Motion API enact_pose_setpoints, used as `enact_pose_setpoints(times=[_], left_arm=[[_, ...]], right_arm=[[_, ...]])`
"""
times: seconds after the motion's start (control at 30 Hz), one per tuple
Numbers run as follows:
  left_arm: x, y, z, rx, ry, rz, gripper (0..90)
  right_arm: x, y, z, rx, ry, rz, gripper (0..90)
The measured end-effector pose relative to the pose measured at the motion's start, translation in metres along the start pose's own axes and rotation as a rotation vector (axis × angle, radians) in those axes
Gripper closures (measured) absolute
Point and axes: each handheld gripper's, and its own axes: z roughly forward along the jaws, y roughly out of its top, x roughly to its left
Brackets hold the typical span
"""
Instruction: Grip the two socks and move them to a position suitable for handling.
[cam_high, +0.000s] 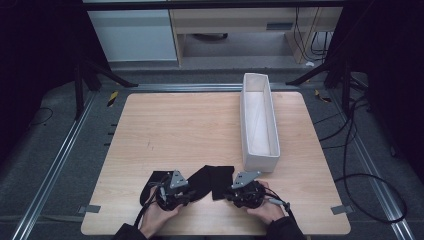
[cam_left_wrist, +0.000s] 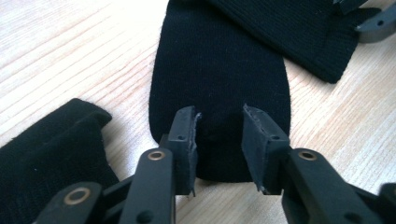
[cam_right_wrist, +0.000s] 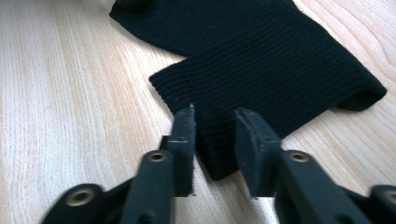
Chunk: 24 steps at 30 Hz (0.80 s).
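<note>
A black sock (cam_high: 212, 179) lies flat near the table's front edge, folded at its middle. My left gripper (cam_high: 191, 194) stands over the rounded toe end (cam_left_wrist: 219, 70). Its jaws straddle that end, and a gap shows between the pads and the cloth, so the left gripper (cam_left_wrist: 219, 122) is open. My right gripper (cam_high: 228, 192) is at the ribbed cuff (cam_right_wrist: 280, 70), with a corner of the cuff between its open jaws (cam_right_wrist: 215, 120). The pads there do not visibly squeeze the fabric. A second black sock (cam_high: 156, 179) (cam_left_wrist: 46, 154) lies bunched beside the left gripper.
A long, narrow white box (cam_high: 259, 120) stands open on the right half of the wooden table (cam_high: 175, 125), running front to back. Cables (cam_high: 360, 165) trail on the grey floor to the right. Dark stand legs (cam_high: 85, 75) flank the table's far corners.
</note>
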Motion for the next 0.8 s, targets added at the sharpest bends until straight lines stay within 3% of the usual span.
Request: enact_pose_setpoints(times=[0.1, 0.3, 0.37, 0.4, 0.53, 0.8], left_arm=[[0.000, 0.000, 0.000, 0.006, 0.014, 0.003, 70.7], [-0.001, 0.001, 0.001, 0.011, 0.025, -0.001, 77.3], [0.000, 0.000, 0.000, 0.011, 0.020, -0.006, 81.6], [0.000, 0.000, 0.000, 0.011, 0.015, -0.009, 81.6], [-0.001, 0.001, -0.001, 0.017, -0.006, -0.003, 84.9], [-0.006, -0.001, -0.008, 0.019, -0.046, 0.021, 85.7]], right_arm=[[0.000, 0.002, 0.001, 0.010, -0.008, -0.010, 80.6], [-0.001, 0.006, -0.002, -0.009, 0.010, 0.017, 82.9], [-0.004, 0.014, -0.011, -0.078, 0.006, 0.041, 82.9], [-0.004, 0.014, -0.011, -0.078, 0.006, 0.041, 82.9], [-0.011, 0.028, -0.023, -0.179, -0.019, 0.080, 82.9], [-0.022, 0.056, -0.027, -0.243, -0.091, 0.156, 82.8]])
